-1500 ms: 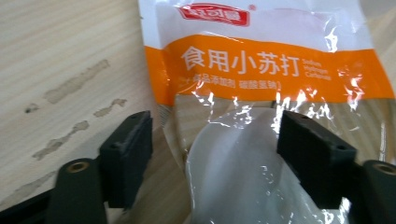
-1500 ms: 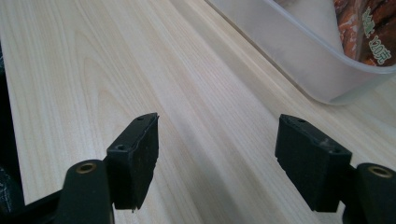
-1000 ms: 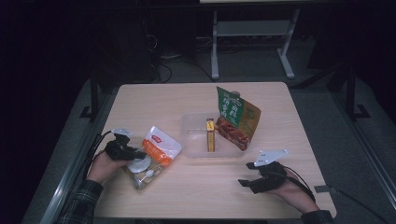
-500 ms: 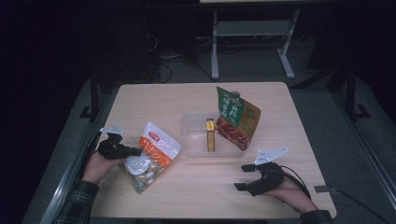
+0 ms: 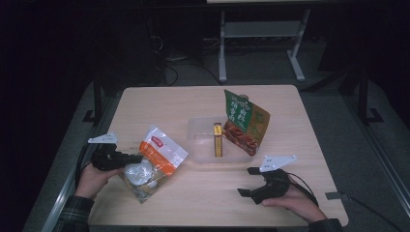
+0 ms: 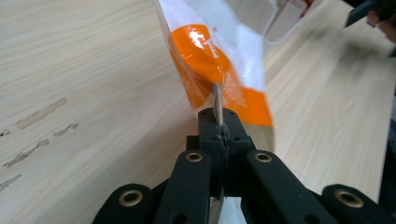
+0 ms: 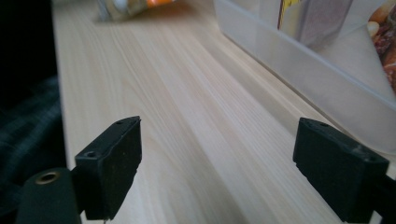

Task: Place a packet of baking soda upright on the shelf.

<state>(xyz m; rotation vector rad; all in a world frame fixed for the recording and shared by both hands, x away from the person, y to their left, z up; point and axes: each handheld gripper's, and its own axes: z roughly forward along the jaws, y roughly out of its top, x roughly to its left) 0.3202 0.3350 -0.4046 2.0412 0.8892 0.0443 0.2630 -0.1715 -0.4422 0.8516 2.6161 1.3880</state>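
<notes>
1. The person's left hand (image 5: 92, 178) comes in from the bottom left of the high view and holds the left gripper (image 5: 131, 157) roughly level, pointing toward the middle of the desk (image 5: 159, 104).
2. In the left gripper view its jaws are pressed together on the edge of an orange-and-white snack bag (image 6: 219, 70), pinching the thin seam between the pads.
3. In the high view that bag (image 5: 153, 162) sits at the left front of the desk, its near edge in the jaws and its clear lower end toward the front edge; whether that end touches the desk cannot be told.
4. The right hand (image 5: 292, 203) rests low at the right front, with the right gripper (image 5: 247, 181) pointing left across the desk.
5. Its jaws stand wide apart with bare wood between them, and they have just been opening.
6. Counted: two grippers, one in each hand.
7. One clear plastic tray (image 5: 203, 126) lies at the centre of the desk.
8. One narrow yellow box (image 5: 218, 140) stands in the tray.
9. One green snack pouch (image 5: 244, 122) leans in the tray's right end.
10. Bags in all: two.
</notes>
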